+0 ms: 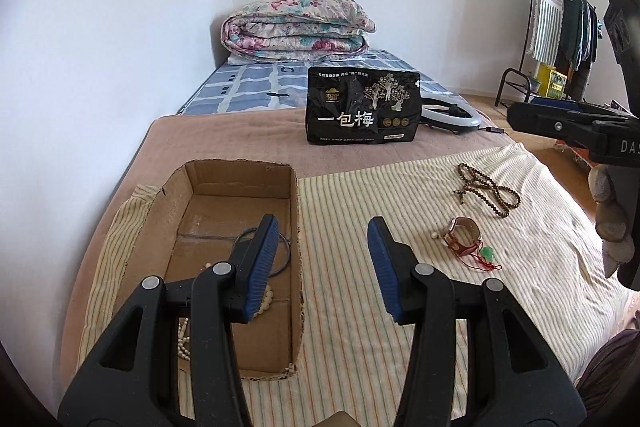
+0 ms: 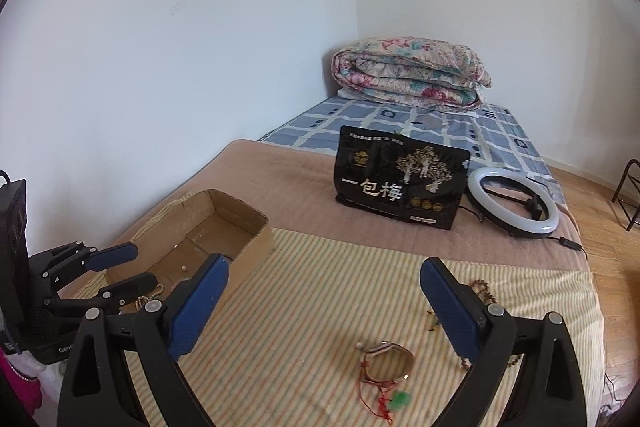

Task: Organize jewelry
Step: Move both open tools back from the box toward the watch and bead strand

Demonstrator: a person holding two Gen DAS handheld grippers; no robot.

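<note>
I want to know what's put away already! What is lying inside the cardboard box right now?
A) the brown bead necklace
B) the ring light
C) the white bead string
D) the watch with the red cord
C. The white bead string lies on the floor of the cardboard box, while the brown bead necklace and the watch are out on the striped cloth.

Your left wrist cam sits low and close over the cardboard box (image 1: 236, 263), facing the far wall. Your right one hangs higher, further right, angled left. Both share the box, the striped cloth (image 2: 312, 291) and the black bag (image 2: 402, 183).
</note>
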